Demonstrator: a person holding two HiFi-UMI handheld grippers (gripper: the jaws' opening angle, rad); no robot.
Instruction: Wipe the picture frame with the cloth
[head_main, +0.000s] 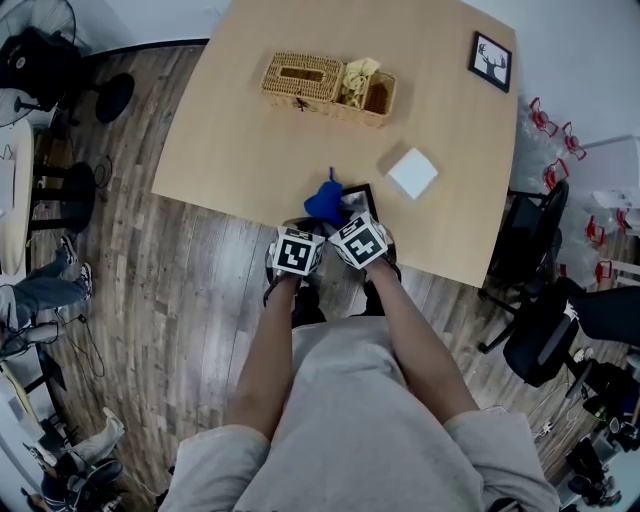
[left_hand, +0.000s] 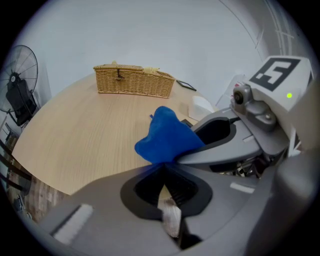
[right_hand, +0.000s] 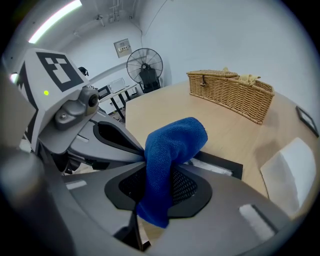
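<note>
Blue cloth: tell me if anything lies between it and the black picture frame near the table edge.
Nothing visible does. The blue cloth, pinched by the left gripper and right gripper, hangs right at the black picture frame; the white square pad lies off to one side.

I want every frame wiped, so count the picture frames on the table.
2. One picture frame lies at the far right corner of the table; the other lies at its near edge, partly hidden by the cloth.

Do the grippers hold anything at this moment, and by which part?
Both hold the blue cloth. The right gripper pinches it near the middle, with one end hanging down. The left gripper pinches an edge at its jaw tips.
</note>
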